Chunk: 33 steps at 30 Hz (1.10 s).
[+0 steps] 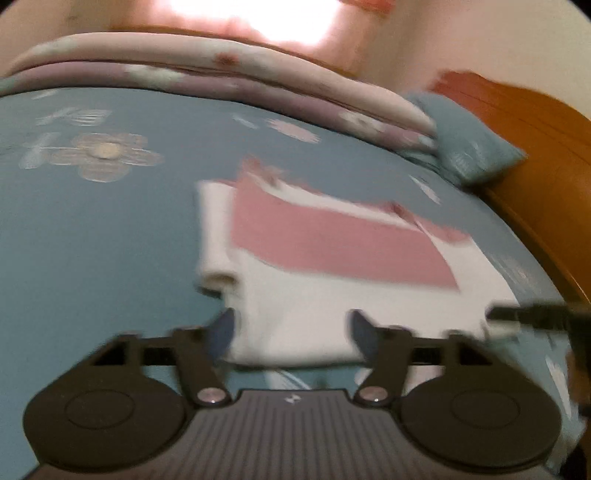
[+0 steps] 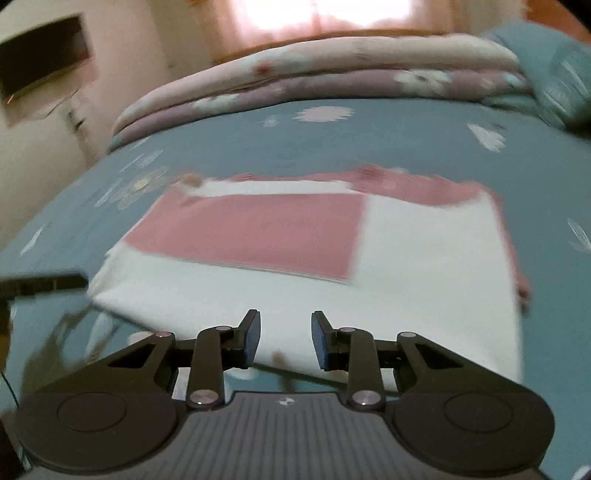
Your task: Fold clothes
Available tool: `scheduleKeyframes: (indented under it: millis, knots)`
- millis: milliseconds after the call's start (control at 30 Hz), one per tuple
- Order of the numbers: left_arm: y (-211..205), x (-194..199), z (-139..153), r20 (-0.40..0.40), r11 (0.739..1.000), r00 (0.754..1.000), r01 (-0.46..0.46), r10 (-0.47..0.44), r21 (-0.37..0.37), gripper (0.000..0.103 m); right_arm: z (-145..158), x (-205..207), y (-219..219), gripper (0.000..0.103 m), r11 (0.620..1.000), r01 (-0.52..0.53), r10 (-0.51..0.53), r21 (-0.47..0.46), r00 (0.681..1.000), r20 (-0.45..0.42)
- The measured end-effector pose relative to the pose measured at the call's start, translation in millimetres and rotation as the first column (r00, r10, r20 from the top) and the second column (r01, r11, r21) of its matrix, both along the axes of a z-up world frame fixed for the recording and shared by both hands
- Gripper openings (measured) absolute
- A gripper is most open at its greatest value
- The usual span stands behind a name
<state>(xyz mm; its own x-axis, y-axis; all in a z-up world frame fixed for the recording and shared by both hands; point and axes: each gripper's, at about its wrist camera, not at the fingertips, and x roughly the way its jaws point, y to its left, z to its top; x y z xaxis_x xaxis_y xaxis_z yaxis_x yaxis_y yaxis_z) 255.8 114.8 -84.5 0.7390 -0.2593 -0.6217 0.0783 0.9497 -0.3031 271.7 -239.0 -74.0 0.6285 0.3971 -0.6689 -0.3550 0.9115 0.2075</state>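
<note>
On the bed, a teal bedsheet (image 2: pixel 406 147) printed with pale flowers covers the whole surface, smooth and matte. Near its middle lies the garment (image 2: pixel 424 266), a flat, roughly rectangular piece of white knit fabric with a large dusty-pink block (image 2: pixel 251 232) across its upper part. Its near edge is a soft rounded fold; its far edge shows a strip of pink. Motion blur hides any finer weave or stitching.

Left gripper (image 1: pixel 291 328): black linkage arms, blue pads, jaws spread wide. The garment's near edge lies between and just ahead of the fingertips; whether they touch the cloth cannot be told. Nothing is clamped.

Right gripper (image 2: pixel 286 339): same construction, jaws apart with a clear gap, positioned over the near white hem. The flat blue pads (image 2: pixel 253 338) hold nothing.

Behind the garment, a folded quilt (image 2: pixel 332 70) in cream and mauve layers with flower print runs along the far side of the bed. A teal pillow (image 1: pixel 465 144) sits beside it, against an orange-brown wooden headboard (image 1: pixel 546 147). Bright light comes through pink curtains (image 2: pixel 280 22) beyond.
</note>
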Motion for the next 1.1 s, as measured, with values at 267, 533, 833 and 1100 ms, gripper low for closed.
scheduleKeyframes:
  millis: [267, 533, 833, 1100]
  knots:
    - [40.7, 31.4, 5.9, -0.071, 0.973, 0.995, 0.051, -0.069, -0.223, 0.062, 5.1, -35.0, 101.5, 0.035, 0.979, -0.184, 0.187, -0.087, 0.982, 0.030]
    - [33.0, 70.3, -19.5, -0.167, 0.975, 0.974, 0.124, -0.156, -0.186, 0.035, -20.0, -78.9, 97.4, 0.035, 0.982, -0.176, 0.173, -0.069, 0.984, -0.044]
    - [20.7, 64.9, -19.2, -0.160, 0.978, 0.967, 0.187, -0.199, -0.091, 0.021, -29.7, -78.3, 86.1, 0.035, 0.989, -0.138, 0.133, -0.054, 0.988, -0.074]
    - [2.8, 57.4, -10.3, -0.127, 0.964, 0.961, 0.256, -0.245, 0.075, 0.016, -35.4, -76.0, 86.1, 0.038, 0.989, -0.137, 0.132, -0.047, 0.987, -0.087]
